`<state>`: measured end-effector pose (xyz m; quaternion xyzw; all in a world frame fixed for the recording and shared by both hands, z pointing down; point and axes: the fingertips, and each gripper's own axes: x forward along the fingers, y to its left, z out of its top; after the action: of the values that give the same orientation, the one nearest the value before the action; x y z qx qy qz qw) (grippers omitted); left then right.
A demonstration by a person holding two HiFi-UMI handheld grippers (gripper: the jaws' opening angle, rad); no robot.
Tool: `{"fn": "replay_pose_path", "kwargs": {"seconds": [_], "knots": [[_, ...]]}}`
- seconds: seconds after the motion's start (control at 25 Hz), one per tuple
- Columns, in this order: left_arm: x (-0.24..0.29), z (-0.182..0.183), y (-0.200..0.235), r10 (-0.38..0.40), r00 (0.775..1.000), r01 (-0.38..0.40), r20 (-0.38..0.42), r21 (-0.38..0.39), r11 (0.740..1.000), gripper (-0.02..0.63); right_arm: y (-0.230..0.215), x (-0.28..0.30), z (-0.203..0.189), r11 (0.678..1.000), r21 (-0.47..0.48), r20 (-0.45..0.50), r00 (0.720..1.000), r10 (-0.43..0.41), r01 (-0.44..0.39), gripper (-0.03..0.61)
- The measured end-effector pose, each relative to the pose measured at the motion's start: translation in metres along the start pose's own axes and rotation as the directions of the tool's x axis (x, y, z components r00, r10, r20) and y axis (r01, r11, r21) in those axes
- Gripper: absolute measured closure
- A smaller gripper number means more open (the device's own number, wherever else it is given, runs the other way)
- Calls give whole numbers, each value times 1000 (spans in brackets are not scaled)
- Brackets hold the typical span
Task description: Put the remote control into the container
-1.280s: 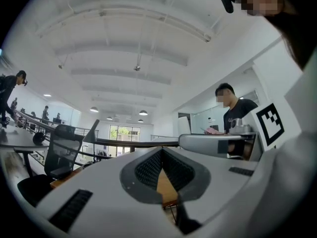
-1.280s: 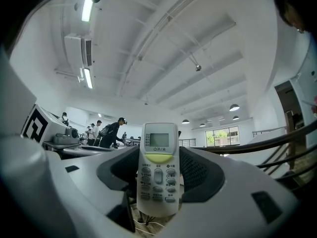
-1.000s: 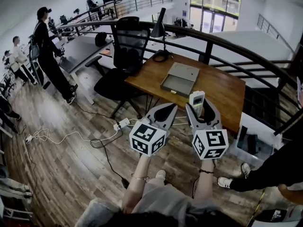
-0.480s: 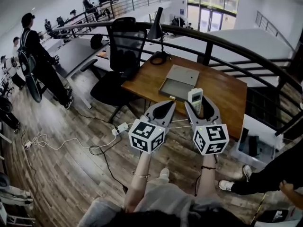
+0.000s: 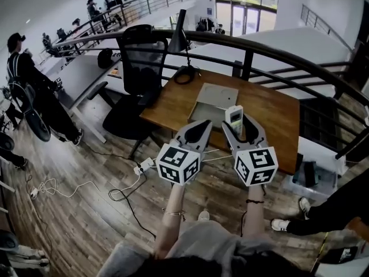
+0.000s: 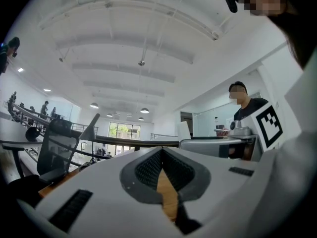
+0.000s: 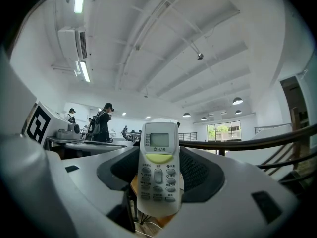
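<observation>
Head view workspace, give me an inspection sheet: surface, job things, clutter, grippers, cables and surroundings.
Surface: wooden table, mostly bare.
Job's things: grey container on the table; remote held upright, not yet in it.
Clutter: black lamp at the table's far edge.
Grippers: left gripper shut, empty; right gripper shut on the remote.
Cables: cables and power strip on the floor.
Surroundings: chair, railing, people at left.

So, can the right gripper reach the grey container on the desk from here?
Probably yes: the right gripper, shut on the remote control, points toward the container, with nothing standing between them.
</observation>
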<state>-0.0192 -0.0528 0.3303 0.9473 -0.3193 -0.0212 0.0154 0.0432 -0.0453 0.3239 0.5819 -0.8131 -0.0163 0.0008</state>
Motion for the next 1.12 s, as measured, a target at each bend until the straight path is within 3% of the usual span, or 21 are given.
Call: {"fn": "replay_pose_path", "kwargs": {"seconds": [0.52,1.12], "knots": [[18,-12,33,-7,999,6,-31,-32,999,611,-17,35,-12,999,20,-43,999,-24,25,314],[81,-24,91,61,996,-64,-68,-49,997,611,-58,114,-30,998,25,-104,992,67,-65,314]]}}
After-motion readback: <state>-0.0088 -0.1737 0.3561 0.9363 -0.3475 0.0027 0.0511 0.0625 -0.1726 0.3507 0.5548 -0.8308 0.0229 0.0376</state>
